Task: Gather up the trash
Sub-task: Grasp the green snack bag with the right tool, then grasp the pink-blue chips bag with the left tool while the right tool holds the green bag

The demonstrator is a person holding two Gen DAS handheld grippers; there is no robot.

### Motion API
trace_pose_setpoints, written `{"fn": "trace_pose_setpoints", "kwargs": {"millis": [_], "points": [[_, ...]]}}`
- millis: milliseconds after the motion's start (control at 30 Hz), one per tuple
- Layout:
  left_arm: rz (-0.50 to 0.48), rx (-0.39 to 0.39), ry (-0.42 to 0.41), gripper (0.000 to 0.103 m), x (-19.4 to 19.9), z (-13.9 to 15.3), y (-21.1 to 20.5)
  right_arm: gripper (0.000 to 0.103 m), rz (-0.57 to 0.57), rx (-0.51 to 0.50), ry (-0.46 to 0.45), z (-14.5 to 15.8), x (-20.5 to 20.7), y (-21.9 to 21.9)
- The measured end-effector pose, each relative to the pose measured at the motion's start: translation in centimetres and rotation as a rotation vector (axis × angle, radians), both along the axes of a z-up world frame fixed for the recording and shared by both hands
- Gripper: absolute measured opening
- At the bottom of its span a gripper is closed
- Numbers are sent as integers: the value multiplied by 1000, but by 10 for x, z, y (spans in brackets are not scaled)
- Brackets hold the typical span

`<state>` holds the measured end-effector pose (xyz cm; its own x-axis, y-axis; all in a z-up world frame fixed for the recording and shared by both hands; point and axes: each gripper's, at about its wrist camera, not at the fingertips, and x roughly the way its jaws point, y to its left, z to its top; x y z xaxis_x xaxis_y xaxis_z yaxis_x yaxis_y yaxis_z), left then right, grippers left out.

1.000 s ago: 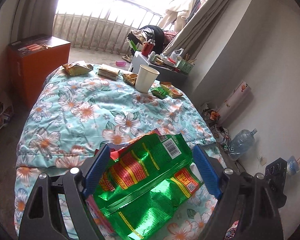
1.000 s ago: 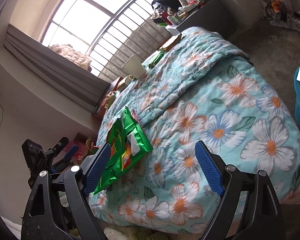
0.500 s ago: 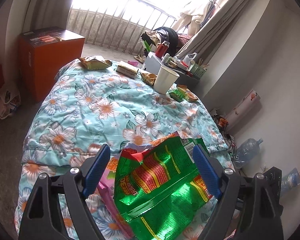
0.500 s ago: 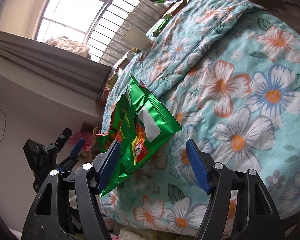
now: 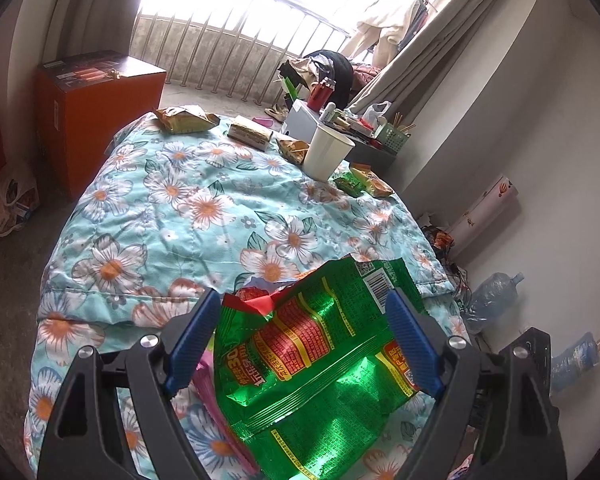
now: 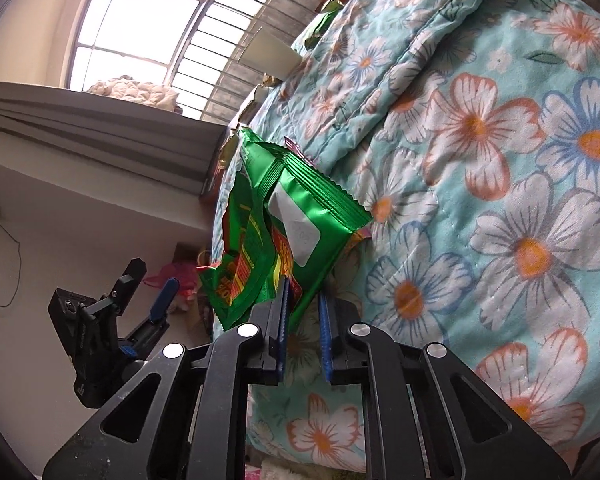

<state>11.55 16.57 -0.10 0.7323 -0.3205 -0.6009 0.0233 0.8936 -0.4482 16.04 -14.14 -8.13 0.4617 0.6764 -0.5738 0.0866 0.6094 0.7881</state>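
A crumpled green snack bag [image 5: 320, 352] lies at the near edge of the flowered quilt [image 5: 180, 220], on top of a red wrapper [image 5: 256, 300] and a pink wrapper [image 5: 208, 384]. My left gripper [image 5: 302, 296] hangs open and wide just short of the bag, its pads clear of it. In the right wrist view the green bag [image 6: 284, 216] stands up off the quilt edge. My right gripper [image 6: 304, 292] is closing, jaws nearly together, with the bag's lower corner pinched between the blue pads. The left gripper [image 6: 152, 276] shows open at the left.
Farther up the quilt stand a white paper cup [image 5: 326, 152] and several snack wrappers [image 5: 184, 118] [image 5: 250, 132] [image 5: 364, 182]. An orange cabinet [image 5: 96, 104] is at the left, a cluttered side table [image 5: 364, 132] behind, a big water bottle [image 5: 492, 296] on the floor by the wall.
My right gripper moved in on the green bag and its wide jaws came together on the bag's lower corner. The bag now stands more upright. The left gripper stayed open.
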Motion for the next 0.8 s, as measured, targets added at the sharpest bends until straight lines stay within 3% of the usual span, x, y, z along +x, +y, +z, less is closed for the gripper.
{"fn": "trace_pose_setpoints", "kwargs": {"millis": [400, 633, 800], "points": [[11, 8, -5, 82, 1, 4, 3, 3, 78, 187, -35, 13, -22, -54], [15, 14, -5, 82, 0, 5, 1, 3, -15, 168, -62, 25, -32, -142], [21, 12, 10, 82, 0, -1, 1, 8, -98, 135, -44, 19, -19, -177]]}}
